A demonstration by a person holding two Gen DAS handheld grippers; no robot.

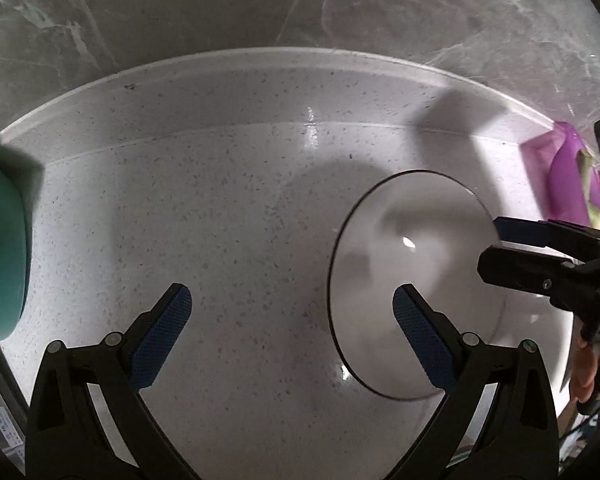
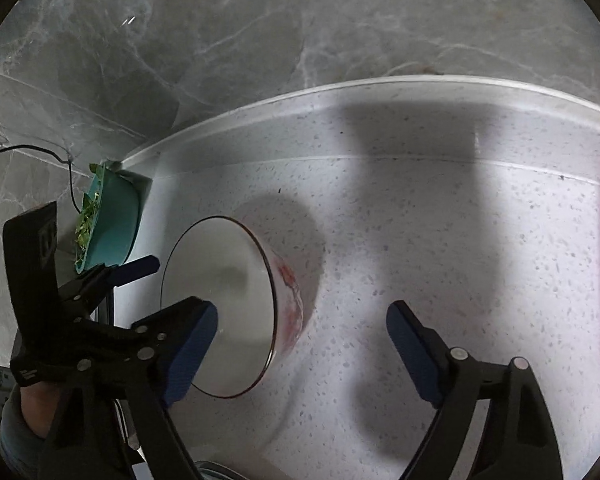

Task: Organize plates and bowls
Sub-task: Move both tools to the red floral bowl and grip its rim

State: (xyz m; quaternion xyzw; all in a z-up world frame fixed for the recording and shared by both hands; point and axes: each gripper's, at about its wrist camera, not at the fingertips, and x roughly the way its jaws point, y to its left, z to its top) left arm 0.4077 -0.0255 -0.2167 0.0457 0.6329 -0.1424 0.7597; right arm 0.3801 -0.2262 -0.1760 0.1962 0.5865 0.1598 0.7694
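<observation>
A: What did the left wrist view show?

B: The left hand-held gripper (image 1: pixel 292 334) had its blue-padded fingers wide apart, holding nothing, above the white speckled stone tabletop (image 1: pixel 220 220). A white round bowl with a thin dark rim (image 1: pixel 384 256) sat on that tabletop to the right, partly behind the gripper's right finger. The right hand-held gripper (image 1: pixel 490 246) came in from the right edge, its fingertips at the bowl's far rim. From there its fingers looked apart, but whether they touched the rim I could not tell.

A: Anything else there?

B: A teal container (image 1: pixel 0 248) at the left edge, and a purple plastic item (image 1: pixel 568 176) at the right, against the grey marbled wall (image 1: pixel 220 8).

A: And the right wrist view?

B: The right gripper's (image 2: pixel 302 322) fingers stood wide apart and empty. The bowl (image 2: pixel 220 280) lay to its left on the tabletop (image 2: pixel 440 240), with reddish marks on its outer wall. The left gripper (image 2: pixel 180 288) reached in from the left, one finger in front of the bowl. Behind it was a teal bowl (image 2: pixel 116 220) holding green bits.
</observation>
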